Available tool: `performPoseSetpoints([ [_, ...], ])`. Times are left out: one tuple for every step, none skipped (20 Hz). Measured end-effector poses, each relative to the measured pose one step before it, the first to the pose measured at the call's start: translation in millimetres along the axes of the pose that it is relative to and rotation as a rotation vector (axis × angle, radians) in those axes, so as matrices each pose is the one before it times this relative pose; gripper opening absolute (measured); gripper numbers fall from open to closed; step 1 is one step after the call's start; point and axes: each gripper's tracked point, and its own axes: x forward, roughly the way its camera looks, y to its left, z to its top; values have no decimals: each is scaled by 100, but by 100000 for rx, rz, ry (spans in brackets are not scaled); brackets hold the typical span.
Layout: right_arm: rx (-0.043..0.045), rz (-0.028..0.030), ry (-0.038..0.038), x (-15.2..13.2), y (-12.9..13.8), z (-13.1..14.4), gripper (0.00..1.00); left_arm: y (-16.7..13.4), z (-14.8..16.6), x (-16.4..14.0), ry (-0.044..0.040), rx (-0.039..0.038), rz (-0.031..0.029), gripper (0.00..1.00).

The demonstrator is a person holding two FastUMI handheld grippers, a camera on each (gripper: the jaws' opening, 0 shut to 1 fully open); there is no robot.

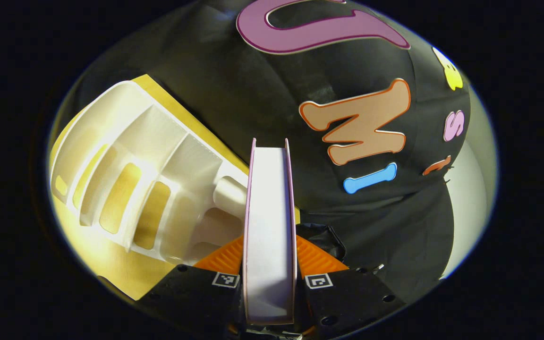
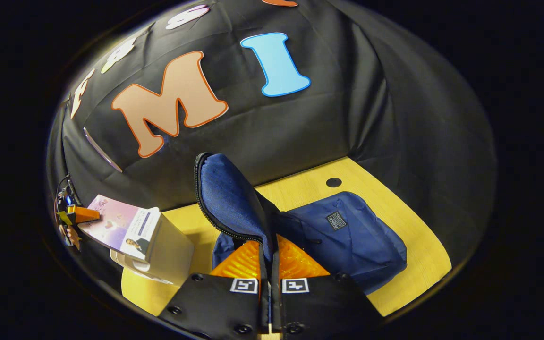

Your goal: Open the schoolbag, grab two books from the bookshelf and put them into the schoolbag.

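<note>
My left gripper is shut on a book, which stands edge-on between the orange fingers with white pages and pink covers. The white bookshelf lies just to the left of it. In the right gripper view, my right gripper is shut on the blue schoolbag's flap and holds it raised, zip edge showing. The rest of the schoolbag lies on the yellow table. At the far left, the left gripper holds the pink-covered book above the bookshelf.
A small black round hole sits in the tabletop behind the bag. The booth's black cloth wall closes off the back and sides. The table's front edge runs close to the bag on the right.
</note>
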Motion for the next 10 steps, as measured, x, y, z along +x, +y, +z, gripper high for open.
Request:
performPoseSetpoints([
  [374, 171, 125, -62, -15, 4, 5, -308, -604, 830, 863, -301, -379, 36],
  [198, 69, -70, -17, -46, 31, 5, -85, -752, 720, 1195, -5, 39, 36],
  [336, 140, 20, -31, 20, -35, 5, -85, -578, 737, 1332, 758, 311, 36],
  [199, 147, -86, -44, 33, -10, 5, 110, -828, 959, 1141, 998, 924, 36],
  [114, 67, -125, 10, -29, -20, 5, -161, -303, 1074, 1308, 1506, 879, 36],
  [37, 119, 58, -83, -19, -34, 5, -145, -552, 946, 721, 168, 193, 36],
  [-225, 79, 58, -29, 3, -37, 5, -435, -582, 730, 1358, -716, -1149, 36],
  [-322, 16, 9, -111, -92, 33, 5, -313, -452, 841, 1007, -1186, -1128, 36],
  [-105, 81, 299, 14, -31, -92, 5, -153, -471, 666, 1070, -213, -747, 36],
  [-219, -118, 171, -71, -69, 20, 5, 100, -342, 813, 402, -359, 174, 36],
])
